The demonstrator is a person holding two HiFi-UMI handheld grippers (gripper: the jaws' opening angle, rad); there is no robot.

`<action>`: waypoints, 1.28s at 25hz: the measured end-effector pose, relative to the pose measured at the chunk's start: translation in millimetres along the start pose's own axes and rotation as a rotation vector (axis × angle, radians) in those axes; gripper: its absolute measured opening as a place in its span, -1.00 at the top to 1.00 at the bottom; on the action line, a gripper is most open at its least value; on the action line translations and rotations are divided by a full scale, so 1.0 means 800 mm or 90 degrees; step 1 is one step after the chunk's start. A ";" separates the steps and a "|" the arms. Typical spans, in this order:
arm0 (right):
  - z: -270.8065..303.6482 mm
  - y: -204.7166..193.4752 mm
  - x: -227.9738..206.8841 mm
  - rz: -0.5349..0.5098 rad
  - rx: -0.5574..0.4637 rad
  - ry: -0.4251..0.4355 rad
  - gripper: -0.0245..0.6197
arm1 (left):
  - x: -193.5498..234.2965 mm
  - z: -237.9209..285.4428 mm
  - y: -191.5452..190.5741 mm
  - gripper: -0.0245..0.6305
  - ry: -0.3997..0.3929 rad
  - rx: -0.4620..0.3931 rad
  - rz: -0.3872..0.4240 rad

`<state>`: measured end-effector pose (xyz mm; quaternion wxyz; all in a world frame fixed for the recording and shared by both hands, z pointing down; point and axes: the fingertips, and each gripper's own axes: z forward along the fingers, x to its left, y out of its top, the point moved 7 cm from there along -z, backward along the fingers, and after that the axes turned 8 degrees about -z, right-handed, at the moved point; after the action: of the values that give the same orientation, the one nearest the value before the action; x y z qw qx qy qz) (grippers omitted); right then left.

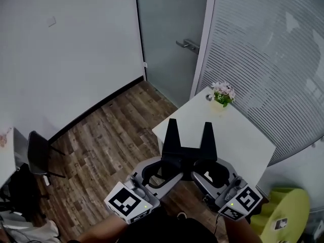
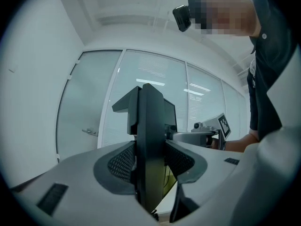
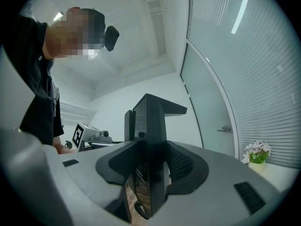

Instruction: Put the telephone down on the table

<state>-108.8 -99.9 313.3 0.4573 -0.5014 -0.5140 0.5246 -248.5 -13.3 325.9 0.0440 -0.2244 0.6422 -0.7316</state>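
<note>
Black angular plastic telephone [image 1: 188, 148] hangs at the near edge of the white square table [image 1: 243, 135], with the left gripper [image 1: 169, 167] and right gripper [image 1: 206, 170] each clamped on it. Released this close to the edge, it could tip off onto the floor.

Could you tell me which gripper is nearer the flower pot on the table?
Right. The right gripper grips the telephone on the side nearer the flower pot; the left gripper grips its far side.
</note>
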 end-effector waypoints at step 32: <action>-0.099 -0.099 -0.177 0.129 0.014 -0.398 0.29 | 0.058 0.296 -0.070 0.32 -0.341 0.214 -0.020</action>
<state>-21.3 -229.9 403.0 0.2281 -0.3596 -0.5717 0.7013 -186.5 -238.4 409.8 0.2366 -0.4089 0.4741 -0.7430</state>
